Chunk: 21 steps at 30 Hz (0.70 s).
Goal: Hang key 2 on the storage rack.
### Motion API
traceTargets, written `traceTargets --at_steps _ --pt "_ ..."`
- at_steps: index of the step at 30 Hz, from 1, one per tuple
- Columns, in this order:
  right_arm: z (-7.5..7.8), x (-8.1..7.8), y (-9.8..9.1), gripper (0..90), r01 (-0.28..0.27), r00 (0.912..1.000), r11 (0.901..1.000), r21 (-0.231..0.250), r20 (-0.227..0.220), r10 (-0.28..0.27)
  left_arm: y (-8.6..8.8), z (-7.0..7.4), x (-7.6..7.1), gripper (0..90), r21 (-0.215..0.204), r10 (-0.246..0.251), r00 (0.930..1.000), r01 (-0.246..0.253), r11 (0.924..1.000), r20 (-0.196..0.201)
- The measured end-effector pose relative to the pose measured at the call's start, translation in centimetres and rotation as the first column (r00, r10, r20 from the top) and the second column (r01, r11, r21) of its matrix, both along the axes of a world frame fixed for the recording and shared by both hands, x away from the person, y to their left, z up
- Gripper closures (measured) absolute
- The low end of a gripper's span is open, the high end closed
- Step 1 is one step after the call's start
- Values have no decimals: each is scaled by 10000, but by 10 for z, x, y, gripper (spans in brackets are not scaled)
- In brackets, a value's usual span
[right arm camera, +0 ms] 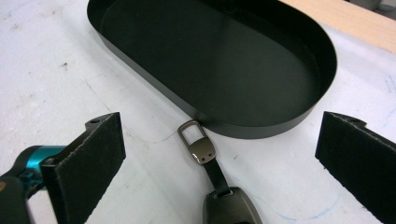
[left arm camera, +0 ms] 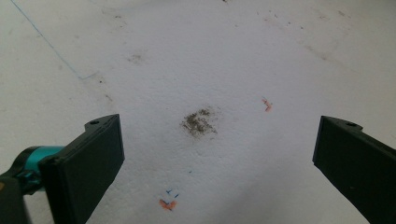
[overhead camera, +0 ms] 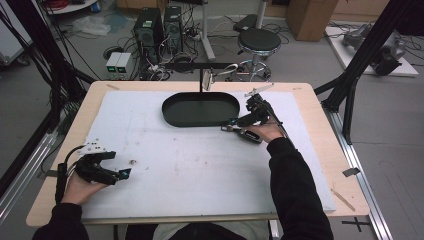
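High view: black oval tray (overhead camera: 200,109) sits at upper centre of the desk (overhead camera: 310,165); key fob (overhead camera: 246,134) lies just beside its lower right rim, likely staged for loading. Right gripper (overhead camera: 239,121) reaches over it, forearm extended; left gripper (overhead camera: 120,175) rests lower left.

Left gripper view: jaws apart over a stained white mat (left arm camera: 201,56), idle.

Right gripper view: jaws wide apart, straddling the fob at bottom centre, strap and metal loop (right arm camera: 194,136) pointing toward the tray.

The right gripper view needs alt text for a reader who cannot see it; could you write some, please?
A key fob with a metal loop strap lies on the white mat between the open right gripper jaws, just outside the empty black oval tray.
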State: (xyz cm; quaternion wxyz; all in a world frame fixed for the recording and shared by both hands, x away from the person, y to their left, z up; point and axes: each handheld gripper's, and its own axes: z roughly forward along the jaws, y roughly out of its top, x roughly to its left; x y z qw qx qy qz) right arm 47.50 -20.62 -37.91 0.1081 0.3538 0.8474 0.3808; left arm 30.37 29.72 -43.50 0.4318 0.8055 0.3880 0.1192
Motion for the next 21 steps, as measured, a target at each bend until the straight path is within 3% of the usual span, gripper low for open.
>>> traceTargets --at_steps 21 --pt "-30 3 8 8 -373 9959 9966 -733 -846 311 0 0 0 24 4 -12 10000 12 10000 -15"
